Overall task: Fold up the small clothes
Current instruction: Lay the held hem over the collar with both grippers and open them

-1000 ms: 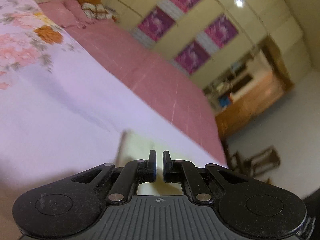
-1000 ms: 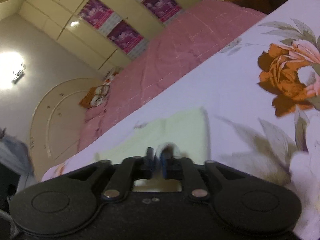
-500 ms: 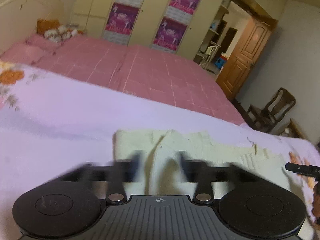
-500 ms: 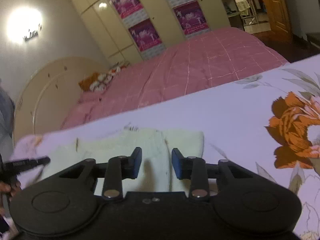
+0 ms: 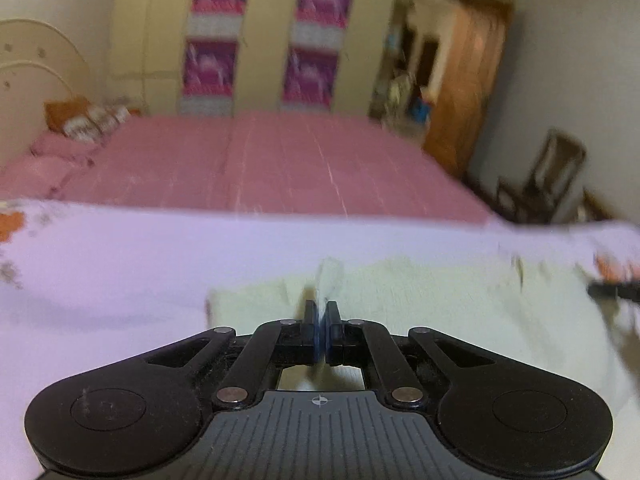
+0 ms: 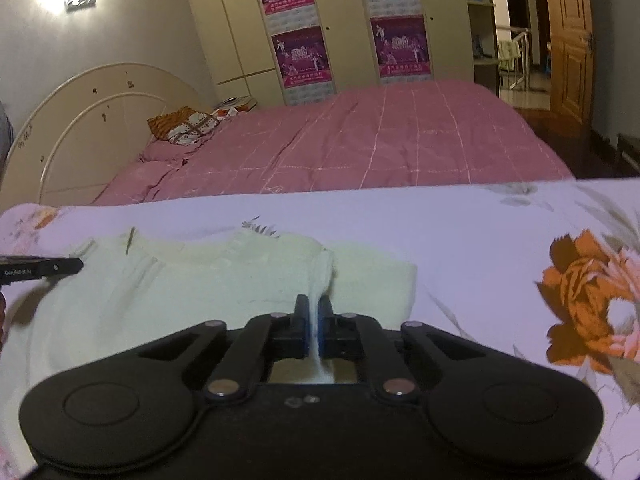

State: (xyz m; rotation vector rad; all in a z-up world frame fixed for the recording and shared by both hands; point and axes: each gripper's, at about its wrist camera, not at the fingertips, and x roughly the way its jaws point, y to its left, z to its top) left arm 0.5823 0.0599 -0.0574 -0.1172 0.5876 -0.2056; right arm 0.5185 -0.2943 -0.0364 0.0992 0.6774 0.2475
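Both grippers are clamped on pinched folds of the pale yellow garment (image 6: 192,292): left gripper (image 5: 321,312), right gripper (image 6: 314,306), on the floral bedsheet (image 6: 460,232).

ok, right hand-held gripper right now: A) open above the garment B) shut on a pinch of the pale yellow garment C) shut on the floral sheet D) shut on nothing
B: the right hand-held gripper has its jaws closed on a raised ridge of the pale yellow garment, which lies on the floral sheet.
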